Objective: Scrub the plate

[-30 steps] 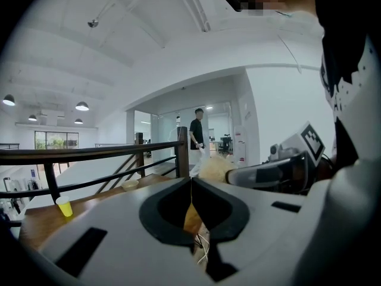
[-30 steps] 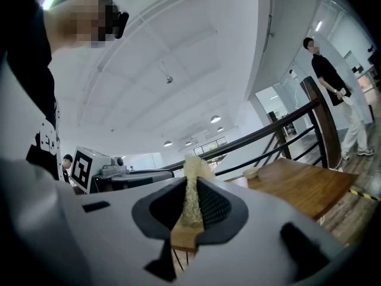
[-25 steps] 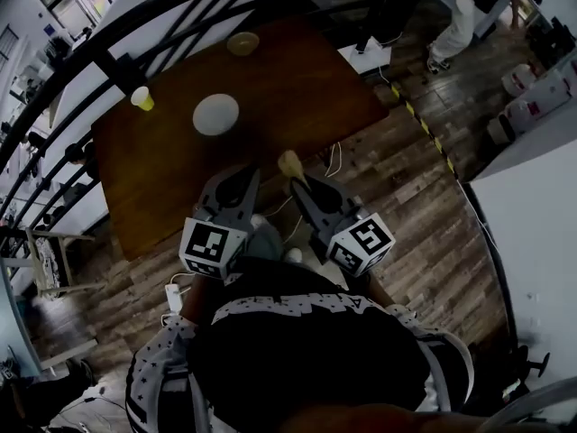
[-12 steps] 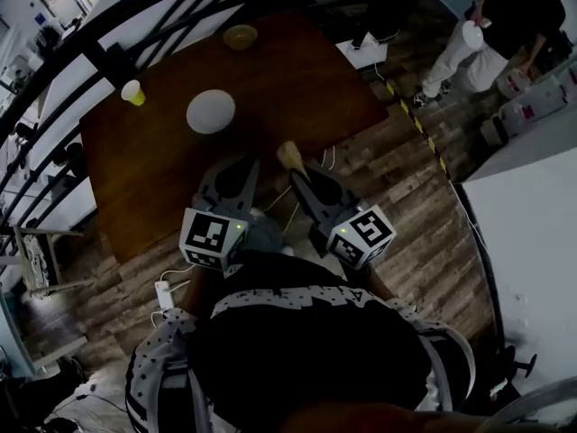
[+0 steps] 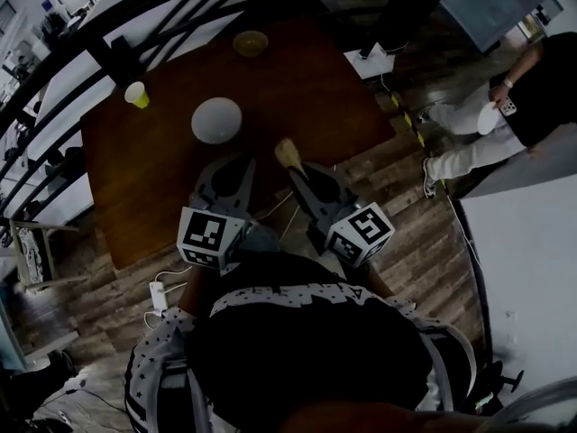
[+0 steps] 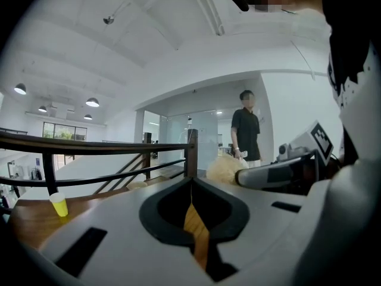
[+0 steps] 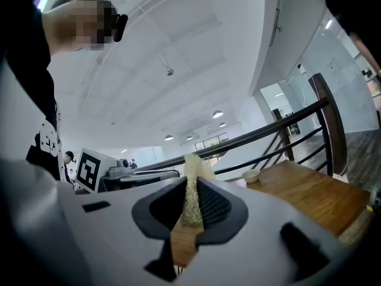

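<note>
Between the jaws of the right gripper (image 5: 296,174), a beige scrub pad (image 5: 287,152) was clamped; the left gripper (image 5: 239,171) was clenched empty. Ahead of both lay the plate (image 5: 216,120).

Background stuff: a brown wooden table (image 5: 306,88) has a yellow cup (image 5: 137,95) standing upright near its far left corner. There's also a small tan bowl (image 5: 250,42) at the far edge, well apart from the cup. A black railing (image 5: 117,57) runs just behind the table. Off to the right, a person (image 5: 541,97) in a dark top and light trousers stands on the plank floor (image 5: 424,233), past a strip of yellow-black tape (image 5: 404,108). A white power strip (image 5: 160,293) with cables lies on the floor by the table's near side. Round ceiling lamps (image 6: 92,102) are lit overhead.
</note>
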### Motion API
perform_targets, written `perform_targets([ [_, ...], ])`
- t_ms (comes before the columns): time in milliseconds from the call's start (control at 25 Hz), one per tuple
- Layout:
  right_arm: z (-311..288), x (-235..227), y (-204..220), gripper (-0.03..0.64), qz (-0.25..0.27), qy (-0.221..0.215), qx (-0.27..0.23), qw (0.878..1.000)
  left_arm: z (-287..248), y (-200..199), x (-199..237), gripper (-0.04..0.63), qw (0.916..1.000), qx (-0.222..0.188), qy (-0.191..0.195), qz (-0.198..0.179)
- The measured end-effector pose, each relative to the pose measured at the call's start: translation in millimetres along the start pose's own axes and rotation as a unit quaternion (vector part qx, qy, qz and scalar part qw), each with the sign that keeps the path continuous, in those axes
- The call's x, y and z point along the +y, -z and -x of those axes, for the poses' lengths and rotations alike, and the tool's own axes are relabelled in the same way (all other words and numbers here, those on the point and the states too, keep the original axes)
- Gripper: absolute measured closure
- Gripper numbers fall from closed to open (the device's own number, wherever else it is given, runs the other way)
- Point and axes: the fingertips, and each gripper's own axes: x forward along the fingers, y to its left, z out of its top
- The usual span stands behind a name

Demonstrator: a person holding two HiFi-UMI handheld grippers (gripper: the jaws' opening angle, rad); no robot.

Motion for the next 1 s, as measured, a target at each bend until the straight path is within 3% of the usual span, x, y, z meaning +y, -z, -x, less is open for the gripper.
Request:
perform_targets([
  [360, -36.4, -14.6, -0.7, 0.566, -0.002, -0.021, 0.016, 1.0, -8.3, 3.7, 34.5, 0.581, 0.9995, 0.003, -0.029, 0.01],
  [1000, -120.3, -9.0, 3.1, 0.567, 0.015, -0.097, 0.055, 0.994, -1.9, 18.2, 112.2, 0.581, 0.9931, 0.002, -0.112, 0.034],
])
